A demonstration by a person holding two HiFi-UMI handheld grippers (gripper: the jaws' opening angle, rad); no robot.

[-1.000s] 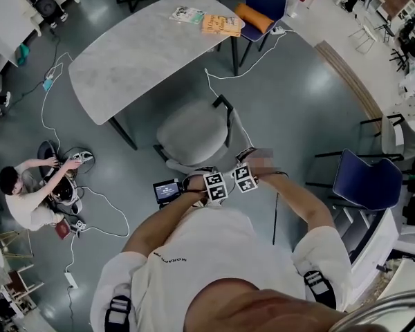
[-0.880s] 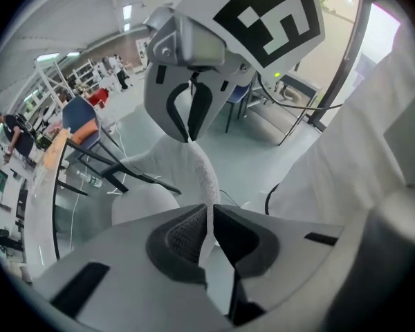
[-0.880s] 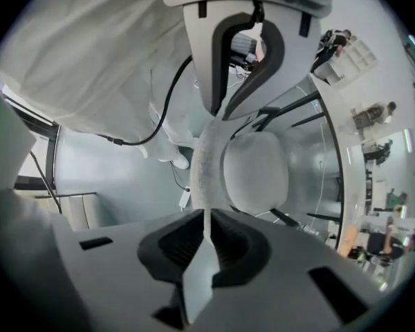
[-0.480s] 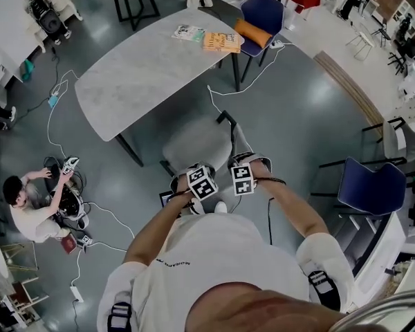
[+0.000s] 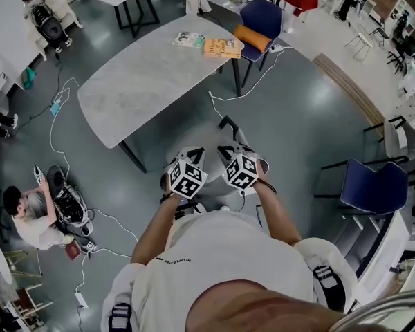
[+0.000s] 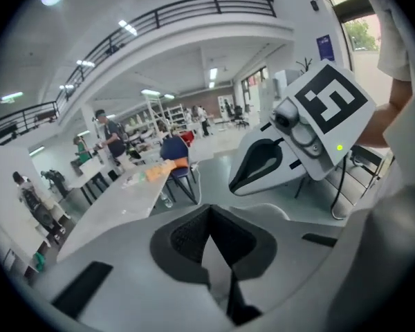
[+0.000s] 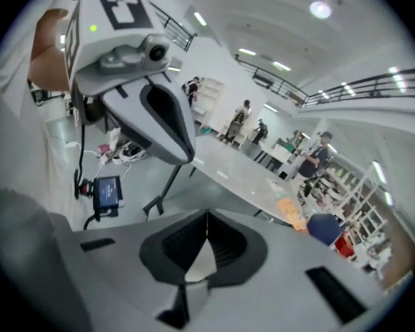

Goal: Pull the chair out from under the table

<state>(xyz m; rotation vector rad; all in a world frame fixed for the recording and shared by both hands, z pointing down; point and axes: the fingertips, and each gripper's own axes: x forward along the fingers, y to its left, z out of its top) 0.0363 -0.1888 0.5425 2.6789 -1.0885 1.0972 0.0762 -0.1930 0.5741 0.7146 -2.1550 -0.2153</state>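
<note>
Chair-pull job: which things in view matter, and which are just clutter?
Job: grey chair, grey table, left gripper and right gripper, both shut and empty.
Lying about: books, orange cushion, blue chair under it, floor cable.

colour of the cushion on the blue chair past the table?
Cushion is orange; head view shows it best.

The table [image 5: 145, 68] stands just ahead of the chair [image 5: 206, 135]. Bare floor [image 5: 297, 116] to my right gives room, up to a blue chair [image 5: 370, 185]. Left, a seated person [image 5: 31, 216] and gear [image 5: 66, 199] crowd the floor.
</note>
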